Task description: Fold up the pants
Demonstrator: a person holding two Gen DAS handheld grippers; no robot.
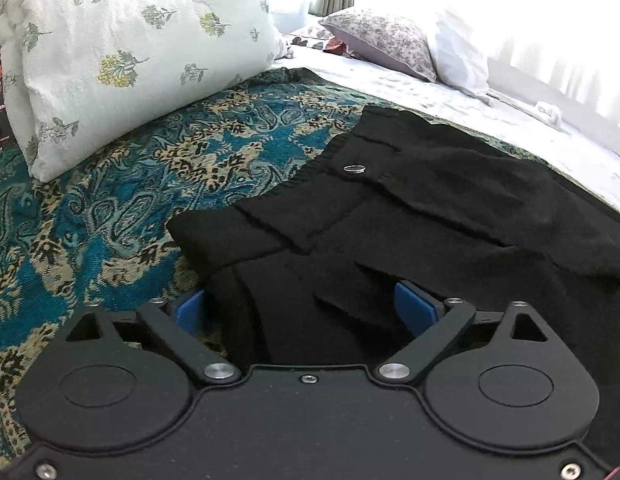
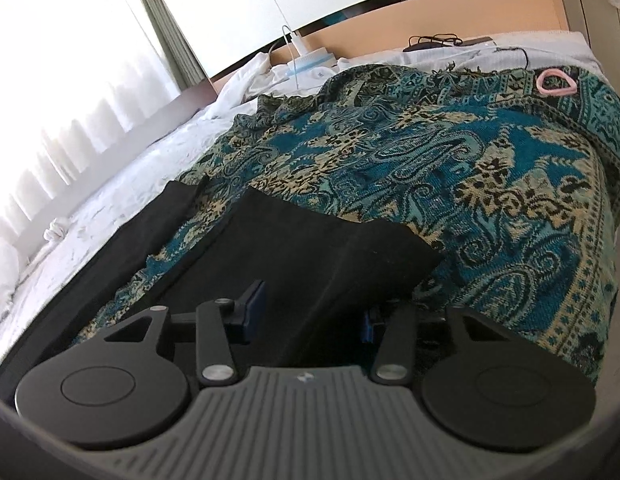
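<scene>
Where the left wrist camera looks along its fingers, we see the black pants [image 1: 410, 216] lying on a teal paisley blanket [image 1: 122, 200] spread over the bed, waistband end toward the far side, with a metal button [image 1: 354, 168] showing near the top edge. The left gripper [image 1: 306, 308] hangs low over the near part of the fabric, its jaws spread wide, blue pads on either side of dark cloth and not pressing it. A white floral pillow [image 1: 122, 52] sits to the left on the blanket, and a smaller purple-patterned cushion [image 1: 386, 40] rests farther back on the white sheet [image 1: 490, 120].

In the right wrist view, we find the two pant legs [image 2: 310, 240] stretched over the same paisley blanket [image 2: 470, 160], a strip of blanket showing between them. The right gripper [image 2: 312, 312] has its jaws partly spread, with a raised fold of the nearer leg between the pads; whether they pinch it we cannot tell. A pink ring-shaped object [image 2: 556, 82] lies on the blanket's far corner.
</scene>
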